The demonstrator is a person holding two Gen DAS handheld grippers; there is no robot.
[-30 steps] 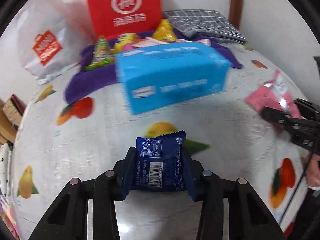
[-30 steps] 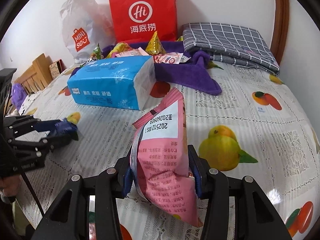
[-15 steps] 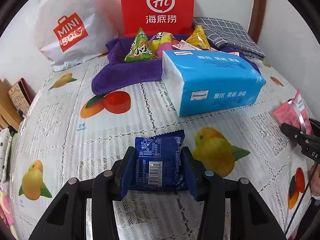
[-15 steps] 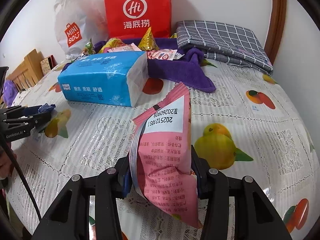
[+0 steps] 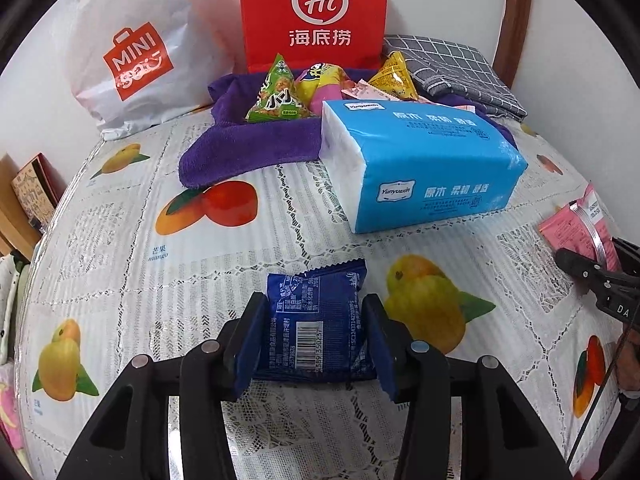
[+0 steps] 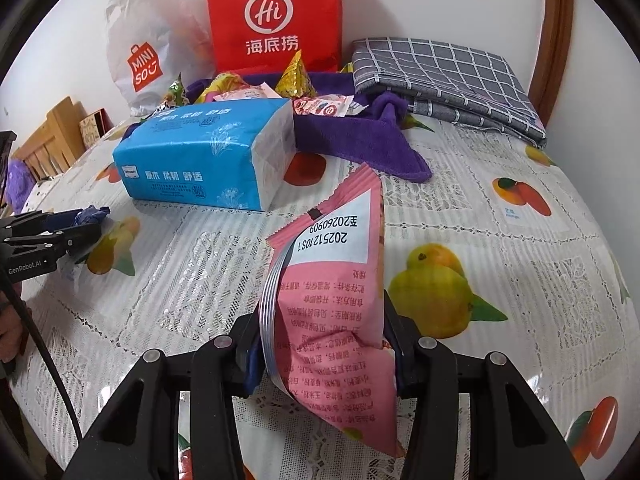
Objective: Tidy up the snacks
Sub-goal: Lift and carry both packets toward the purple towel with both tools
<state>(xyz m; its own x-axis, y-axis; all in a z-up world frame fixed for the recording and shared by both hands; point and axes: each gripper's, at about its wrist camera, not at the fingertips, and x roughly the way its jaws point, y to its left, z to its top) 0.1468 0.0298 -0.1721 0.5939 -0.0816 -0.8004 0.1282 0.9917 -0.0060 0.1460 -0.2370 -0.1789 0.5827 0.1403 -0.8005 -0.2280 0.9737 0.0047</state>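
A dark blue snack packet [image 5: 316, 280] sits between the blue pads of my left gripper [image 5: 314, 308], barcode side up, just over the fruit-print tablecloth [image 5: 120, 240]. The pads press its sides, so the gripper is shut on it. From the right wrist view the left gripper [image 6: 80, 228] is at the far left with the crumpled blue packet [image 6: 93, 214] at its tip. My right gripper [image 6: 320, 320] is shut on a pink snack packet [image 6: 332, 280], held upright with its printed back facing the camera. The left wrist view catches that pink packet [image 5: 576, 220] and the right gripper [image 5: 576, 264] at the right edge.
A blue tissue pack [image 5: 420, 164] lies mid-table. Behind it a purple towel [image 5: 248, 144] carries several snack packets. A red paper bag [image 5: 316, 12] and a white plastic bag [image 5: 136, 52] stand against the wall. A folded grey checked cloth [image 6: 440, 76] lies at the back right.
My left gripper carried the blue packet leftward, away from the right gripper, then held still. The right gripper stays in place with the pink packet.
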